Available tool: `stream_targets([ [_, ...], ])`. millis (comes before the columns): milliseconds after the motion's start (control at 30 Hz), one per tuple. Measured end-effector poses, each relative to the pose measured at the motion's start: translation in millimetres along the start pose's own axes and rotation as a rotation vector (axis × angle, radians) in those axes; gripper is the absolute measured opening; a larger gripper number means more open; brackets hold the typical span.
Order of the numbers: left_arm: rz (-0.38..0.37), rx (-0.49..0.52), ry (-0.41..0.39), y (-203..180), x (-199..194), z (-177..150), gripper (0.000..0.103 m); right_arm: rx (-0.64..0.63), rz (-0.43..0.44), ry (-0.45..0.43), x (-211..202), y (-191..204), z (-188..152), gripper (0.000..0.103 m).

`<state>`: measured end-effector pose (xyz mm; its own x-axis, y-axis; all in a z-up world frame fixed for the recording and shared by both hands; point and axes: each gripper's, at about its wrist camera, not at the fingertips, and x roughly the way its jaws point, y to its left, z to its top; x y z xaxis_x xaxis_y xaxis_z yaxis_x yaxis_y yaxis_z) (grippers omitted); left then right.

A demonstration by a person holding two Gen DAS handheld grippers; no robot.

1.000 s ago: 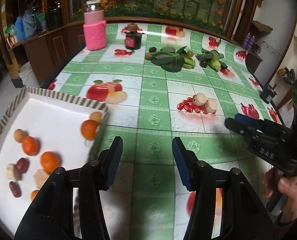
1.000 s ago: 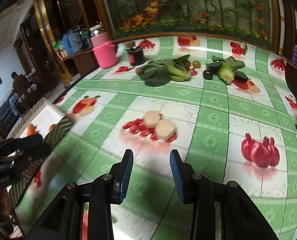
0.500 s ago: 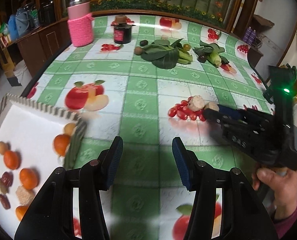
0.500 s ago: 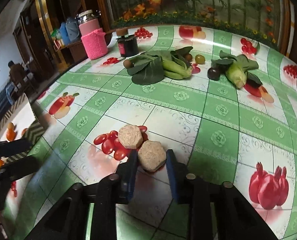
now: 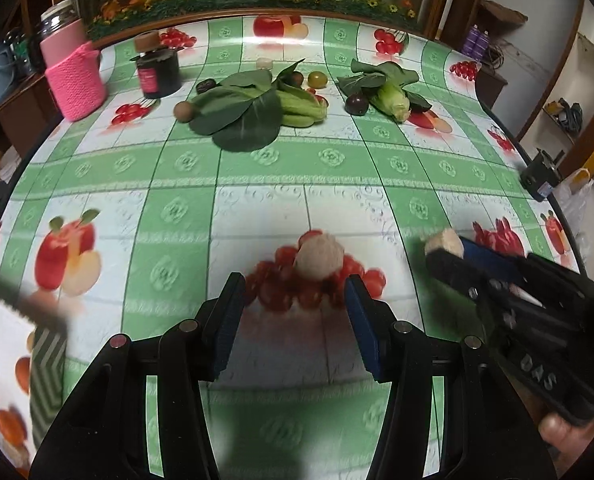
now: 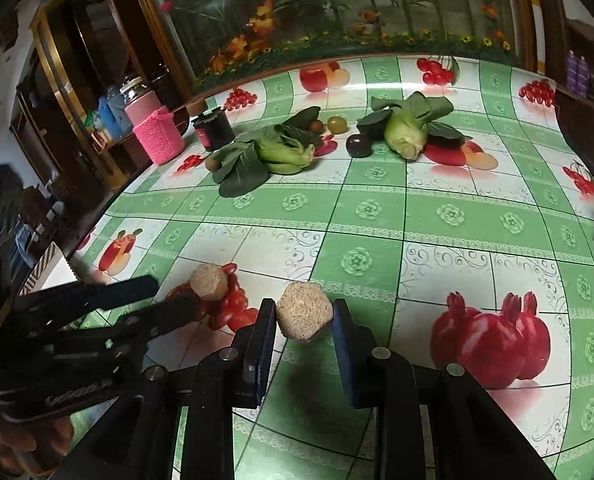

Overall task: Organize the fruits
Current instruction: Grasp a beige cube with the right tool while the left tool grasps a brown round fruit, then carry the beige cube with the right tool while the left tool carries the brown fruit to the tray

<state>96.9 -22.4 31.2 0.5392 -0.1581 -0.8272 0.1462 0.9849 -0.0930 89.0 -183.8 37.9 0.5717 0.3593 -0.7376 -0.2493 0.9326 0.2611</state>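
My right fingers [image 6: 304, 330] are clamped on a tan hexagonal piece [image 6: 304, 316], one blue pad against each flat side, low centre in the right wrist view; in the left wrist view the same piece pokes out beyond the fingertips at the right edge. My left fingers [image 5: 293, 320] stand part-way open with nothing between them, aimed at the second tan piece [image 5: 320, 255], which lies on the printed red berries of the bench cloth [image 5: 257, 184] just above the fingertips at lower centre. I judge the step in hand to be collecting these last two loose pieces. Next the left fingers must ease forward and down until the pads flank that piece, then close on it. Then both pieces go to the white tray with the striped rim [image 5: 47, 354] at the lower left edge of the left view, where orange fruit already lies, though blurred. Further out, in the upper half of both views, leafy greens [image 5: 253, 110], a dark plum [image 5: 356, 103] and a pink knitted jar [image 5: 75, 80] wait near the far side of the bench.
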Motion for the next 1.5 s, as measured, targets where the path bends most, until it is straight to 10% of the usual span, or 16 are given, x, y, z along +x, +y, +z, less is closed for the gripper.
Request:
stream_targets([
  [700,0.008,0.049,-0.022,-7.3,23.1,2.9,0.045,-0.014,0.001,0.026,6.9,-0.6,-1.5,0.028],
  [800,0.041,0.067,-0.038,-10.2,22.5,0.5,0.027,-0.019,0.0,0.026,6.7,0.7,-0.7,0.028],
  [933,0.029,0.048,-0.026,-3.2,17.2,-2.7,0.026,-0.036,-0.001,0.022,6.5,5.8,-0.2,0.028],
  [1500,0.105,-0.045,-0.156,68.0,-114.2,-90.6,0.027,-0.105,0.089,-0.007,-27.4,73.9,-13.9,0.027],
])
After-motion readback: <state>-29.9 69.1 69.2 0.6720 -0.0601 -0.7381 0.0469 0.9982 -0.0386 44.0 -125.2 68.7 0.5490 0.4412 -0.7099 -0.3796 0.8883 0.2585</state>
